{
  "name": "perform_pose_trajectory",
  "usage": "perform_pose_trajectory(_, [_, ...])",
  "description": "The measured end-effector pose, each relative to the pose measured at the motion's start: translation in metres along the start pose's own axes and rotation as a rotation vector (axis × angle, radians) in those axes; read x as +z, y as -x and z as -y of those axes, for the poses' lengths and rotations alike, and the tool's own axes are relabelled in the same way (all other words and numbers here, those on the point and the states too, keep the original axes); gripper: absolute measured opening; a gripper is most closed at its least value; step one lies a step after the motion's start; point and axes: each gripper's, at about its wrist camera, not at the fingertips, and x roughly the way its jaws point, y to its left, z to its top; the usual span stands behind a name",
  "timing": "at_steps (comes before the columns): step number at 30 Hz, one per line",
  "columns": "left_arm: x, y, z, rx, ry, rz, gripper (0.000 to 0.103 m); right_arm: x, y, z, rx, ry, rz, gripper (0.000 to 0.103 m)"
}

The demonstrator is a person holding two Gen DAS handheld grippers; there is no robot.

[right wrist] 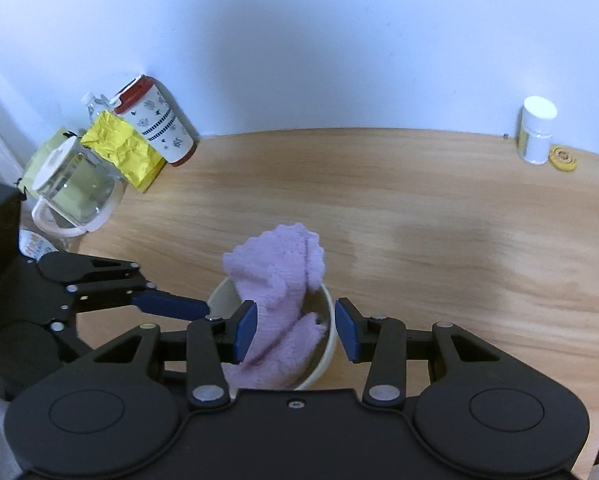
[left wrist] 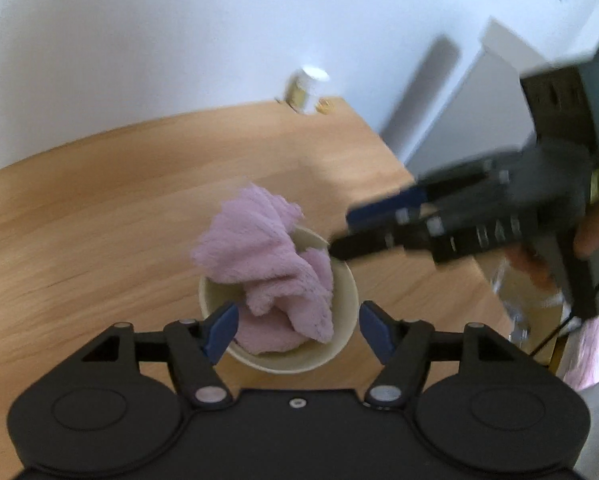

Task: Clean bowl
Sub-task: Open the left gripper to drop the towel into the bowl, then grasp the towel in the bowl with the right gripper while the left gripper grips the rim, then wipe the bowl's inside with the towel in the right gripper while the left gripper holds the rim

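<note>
Bowl (left wrist: 341,300): cream, on wooden tabletop (left wrist: 99,220), at 6 o'clock in both wrist views. Contents: crumpled pink cloth (left wrist: 267,256), rising above the rim. Left tool (left wrist: 295,330): fingers spread, flanking the bowl, gripping nothing. Right tool (right wrist: 295,330): fingers spread, one either side of the cloth, above the bowl. White bottle (right wrist: 536,130): tabletop, 2 o'clock, right view. Glass jug (right wrist: 75,188), yellow packet (right wrist: 125,150), patterned tumbler (right wrist: 157,122): 10 o'clock.

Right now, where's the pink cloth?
The pink cloth is bunched inside the cream bowl on the wooden table, spilling over its far rim, in front of both tongs.
</note>
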Motion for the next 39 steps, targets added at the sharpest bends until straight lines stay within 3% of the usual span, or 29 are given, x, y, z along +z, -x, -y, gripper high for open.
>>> perform_pose_trajectory(3, [-0.001, 0.000, -0.013, 0.058, 0.048, 0.006, 0.068, 0.002, -0.004, -0.013, 0.052, 0.080, -0.031, 0.048])
perform_pose_trajectory(6, [0.000, -0.012, -0.027, 0.103, 0.071, -0.013, 0.062, 0.002, -0.009, -0.033, 0.029, 0.300, -0.046, 0.051])
perform_pose_trajectory(8, [0.000, -0.016, -0.033, 0.112, 0.076, -0.009, 0.039, 0.002, -0.014, -0.043, 0.015, 0.444, -0.083, 0.052])
perform_pose_trajectory(13, [0.002, -0.027, -0.039, 0.097, 0.076, -0.044, 0.039, 0.000, -0.031, -0.053, -0.049, 0.715, -0.179, 0.059])
perform_pose_trajectory(18, [0.001, -0.040, -0.040, 0.076, 0.060, -0.096, 0.035, -0.001, -0.045, -0.054, -0.029, 0.808, -0.239, 0.064])
perform_pose_trajectory(20, [0.000, -0.042, -0.045, 0.066, 0.078, -0.117, 0.019, -0.005, -0.053, -0.056, -0.037, 0.837, -0.273, 0.064])
perform_pose_trajectory(21, [0.000, -0.044, -0.047, 0.052, 0.096, -0.126, 0.018, -0.008, -0.056, -0.056, -0.032, 0.844, -0.281, 0.064])
perform_pose_trajectory(24, [-0.001, -0.045, -0.051, 0.033, 0.130, -0.130, 0.017, -0.015, -0.063, -0.056, -0.028, 0.851, -0.317, 0.063])
perform_pose_trajectory(32, [-0.006, -0.046, -0.047, 0.034, 0.105, -0.115, 0.012, -0.029, -0.067, -0.060, -0.050, 0.852, -0.283, 0.059])
perform_pose_trajectory(34, [-0.006, -0.048, -0.046, 0.039, 0.098, -0.120, 0.012, -0.032, -0.068, -0.063, -0.050, 0.840, -0.308, 0.048])
perform_pose_trajectory(36, [-0.007, -0.048, -0.046, 0.041, 0.095, -0.127, 0.012, -0.034, -0.065, -0.067, -0.055, 0.809, -0.326, 0.048])
perform_pose_trajectory(39, [-0.010, -0.045, -0.046, 0.047, 0.082, -0.133, 0.011, -0.034, -0.053, -0.073, -0.069, 0.748, -0.344, 0.059])
